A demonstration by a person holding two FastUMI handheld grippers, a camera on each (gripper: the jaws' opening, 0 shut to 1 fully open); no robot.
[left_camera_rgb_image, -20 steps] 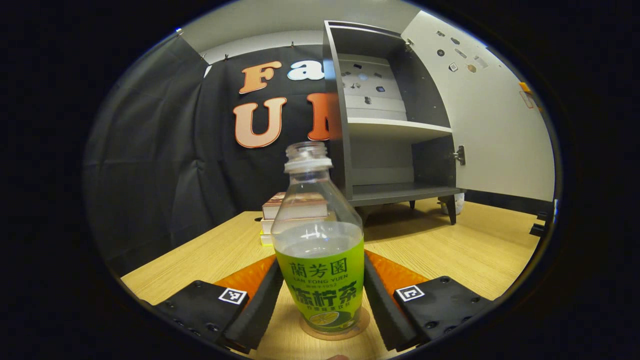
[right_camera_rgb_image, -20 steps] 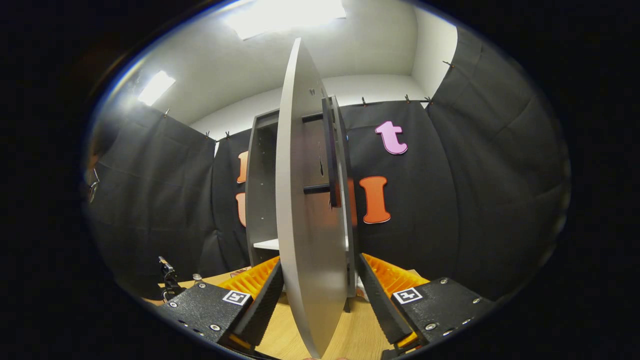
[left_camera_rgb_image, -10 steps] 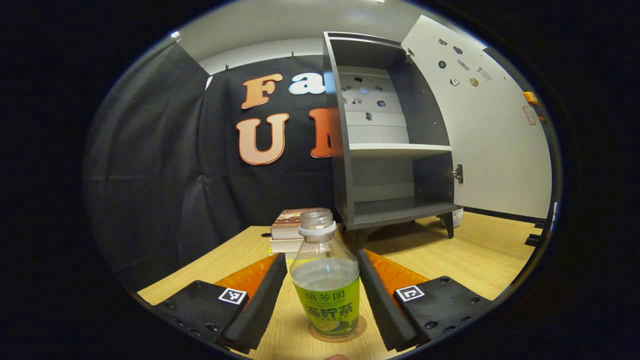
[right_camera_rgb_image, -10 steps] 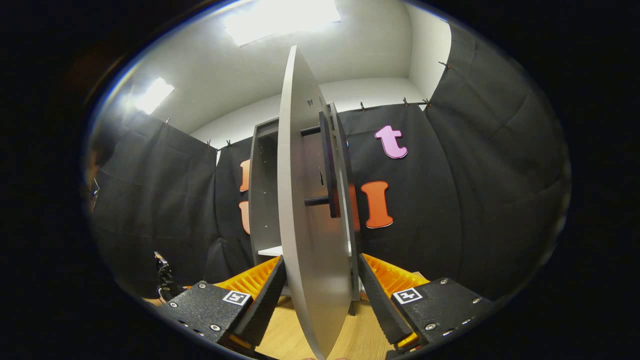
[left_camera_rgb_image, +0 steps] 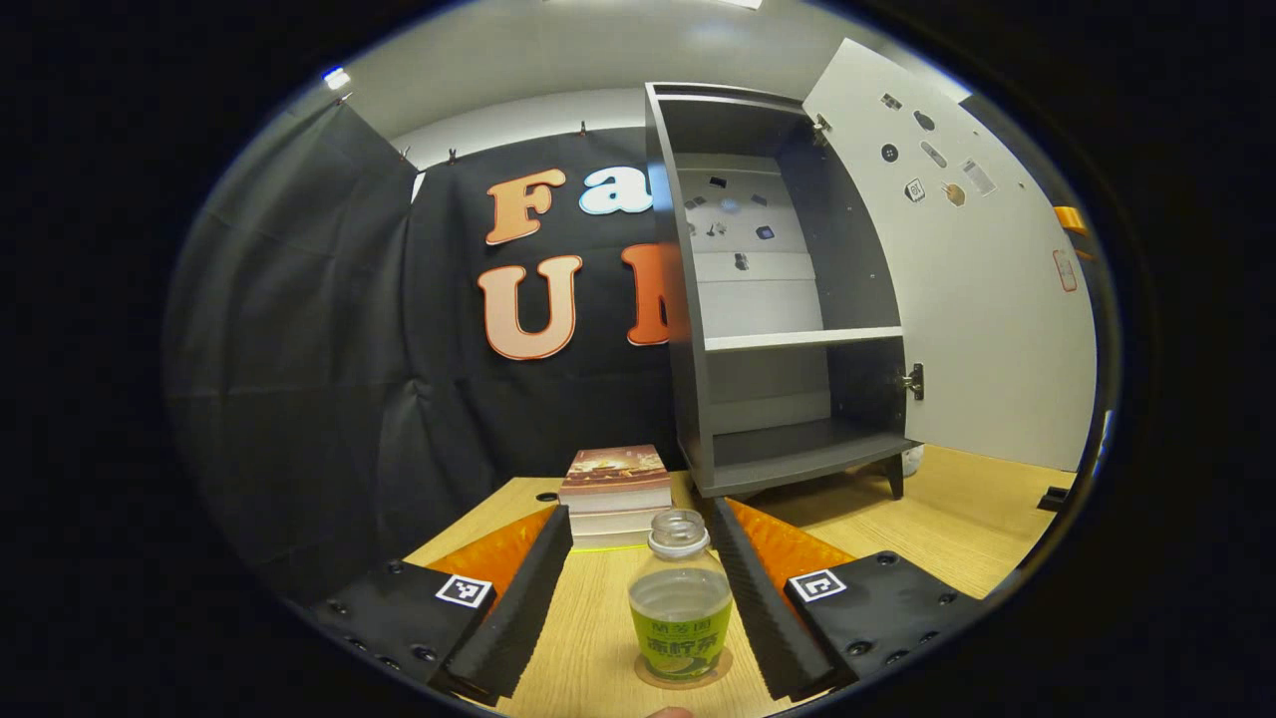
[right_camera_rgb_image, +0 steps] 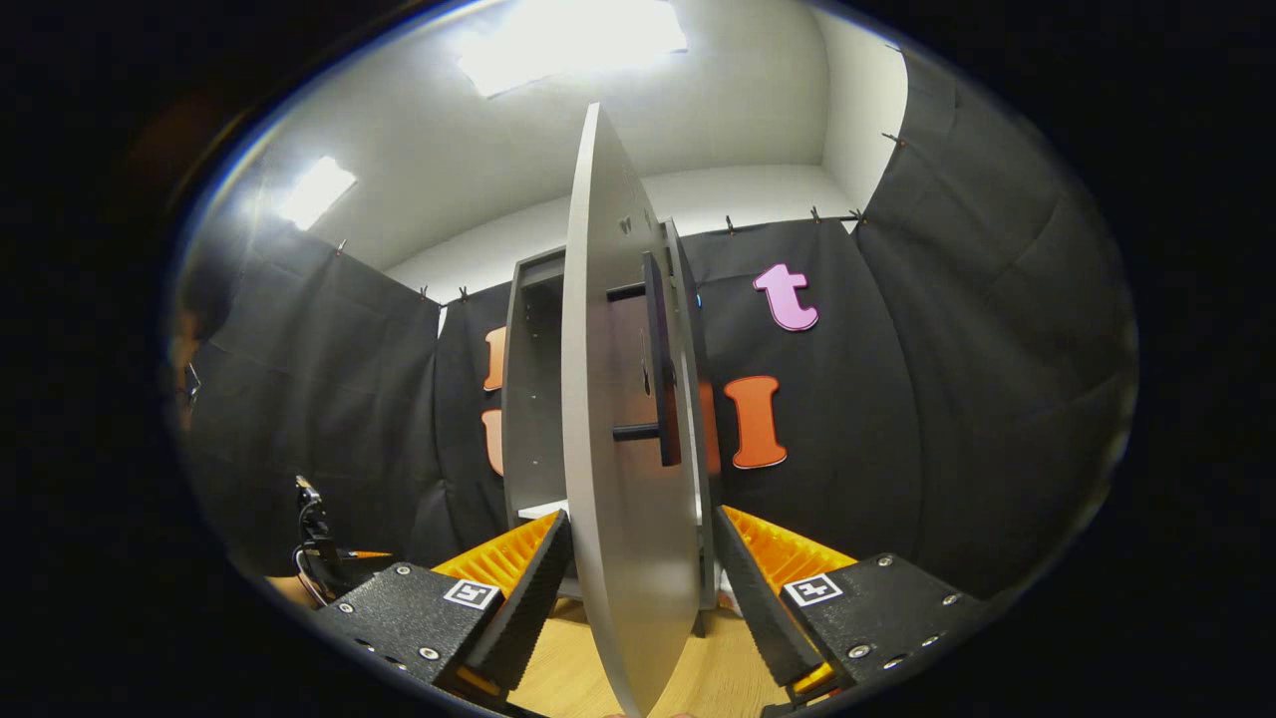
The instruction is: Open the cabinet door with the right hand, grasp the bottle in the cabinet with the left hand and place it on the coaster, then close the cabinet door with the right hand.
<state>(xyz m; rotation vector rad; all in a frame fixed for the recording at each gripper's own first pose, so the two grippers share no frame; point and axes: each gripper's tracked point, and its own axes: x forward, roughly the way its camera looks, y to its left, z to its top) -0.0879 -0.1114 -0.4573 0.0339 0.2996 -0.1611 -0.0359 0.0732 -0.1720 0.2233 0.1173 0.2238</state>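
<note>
Bottle (left_camera_rgb_image: 681, 598) stands upright on the coaster (left_camera_rgb_image: 684, 669), uncapped, part full of clear liquid, with a green label round its lower half. The coaster is a thin round disc lying flat on the desk (left_camera_rgb_image: 957, 519), its rim showing just around the bottle's base. The left gripper (left_camera_rgb_image: 638, 598) has its jaws wide; the bottle sits between the two fingers with a gap on each side, touching neither. Beyond the bottle, a stack of books (left_camera_rgb_image: 616, 489) lies on the desk. Just right of the books stands the cabinet (left_camera_rgb_image: 688, 299), raised on short legs, with one shelf across its middle and a bare lower compartment. Its door (left_camera_rgb_image: 977, 279) is swung out wide to the right, hung on a hinge (left_camera_rgb_image: 912, 380) at the cabinet's right edge.

In the right gripper view the door (right_camera_rgb_image: 618, 449) is seen edge-on, running up between the fingers of the right gripper (right_camera_rgb_image: 638, 598). Those jaws are wide and a gap shows between each finger and the door, so they straddle it without pressing. A dark bar handle (right_camera_rgb_image: 658, 374) stands off the door's right face. The cabinet (right_camera_rgb_image: 533, 399) lies behind the door.
</note>
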